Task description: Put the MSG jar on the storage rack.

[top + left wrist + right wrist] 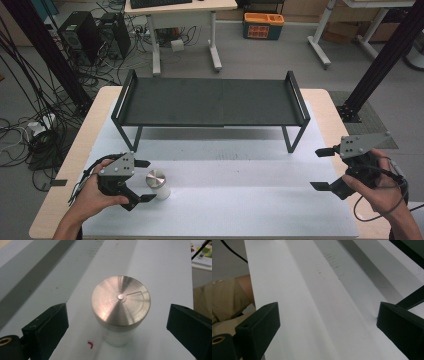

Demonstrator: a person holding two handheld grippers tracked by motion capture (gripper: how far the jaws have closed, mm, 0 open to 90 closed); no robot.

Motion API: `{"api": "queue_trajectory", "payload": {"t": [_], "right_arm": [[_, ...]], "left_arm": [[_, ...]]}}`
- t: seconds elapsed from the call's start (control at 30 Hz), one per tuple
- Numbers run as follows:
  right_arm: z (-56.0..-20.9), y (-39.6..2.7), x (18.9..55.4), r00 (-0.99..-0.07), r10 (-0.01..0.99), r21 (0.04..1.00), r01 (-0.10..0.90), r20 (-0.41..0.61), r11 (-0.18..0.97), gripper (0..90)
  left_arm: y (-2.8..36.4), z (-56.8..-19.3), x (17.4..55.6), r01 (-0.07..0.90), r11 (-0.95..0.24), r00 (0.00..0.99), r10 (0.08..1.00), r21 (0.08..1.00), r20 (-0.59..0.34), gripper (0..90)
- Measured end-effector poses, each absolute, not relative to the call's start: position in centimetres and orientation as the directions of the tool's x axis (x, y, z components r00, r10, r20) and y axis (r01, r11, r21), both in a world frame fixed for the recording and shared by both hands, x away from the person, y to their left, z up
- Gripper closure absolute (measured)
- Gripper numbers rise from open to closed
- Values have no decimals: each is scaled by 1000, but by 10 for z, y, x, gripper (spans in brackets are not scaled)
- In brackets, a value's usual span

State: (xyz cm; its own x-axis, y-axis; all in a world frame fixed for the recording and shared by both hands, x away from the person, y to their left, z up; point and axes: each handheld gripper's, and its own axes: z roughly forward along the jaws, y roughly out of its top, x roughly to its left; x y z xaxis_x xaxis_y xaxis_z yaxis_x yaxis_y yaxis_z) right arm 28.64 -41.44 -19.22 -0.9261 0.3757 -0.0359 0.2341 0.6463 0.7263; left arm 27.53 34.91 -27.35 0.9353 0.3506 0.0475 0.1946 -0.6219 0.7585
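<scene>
A small white jar with a brushed metal lid (156,180) stands upright on the white sheet at the front left. In the left gripper view the jar's lid (120,301) sits between the two black jaws, with a gap on each side. My left gripper (145,180) is open around the jar and does not touch it. My right gripper (322,169) is held open above the sheet at the front right, with nothing between its jaws. In the right gripper view its jaws stand wide apart over bare white sheet (312,315).
A black metal shelf rack (210,102) on legs stands across the back half of the table. A small red mark (90,344) lies on the sheet beside the jar. Desks, cables, computer towers and an orange toolbox (263,25) are on the floor beyond.
</scene>
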Motion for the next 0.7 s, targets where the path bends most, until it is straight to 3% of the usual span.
{"api": "queue_trajectory", "payload": {"t": [0.7], "right_arm": [[-194,-413,289,-931,365,719,235,-28,654,47]], "left_arm": [[339,-281,285,187,-627,946,324,756,35,42]]}}
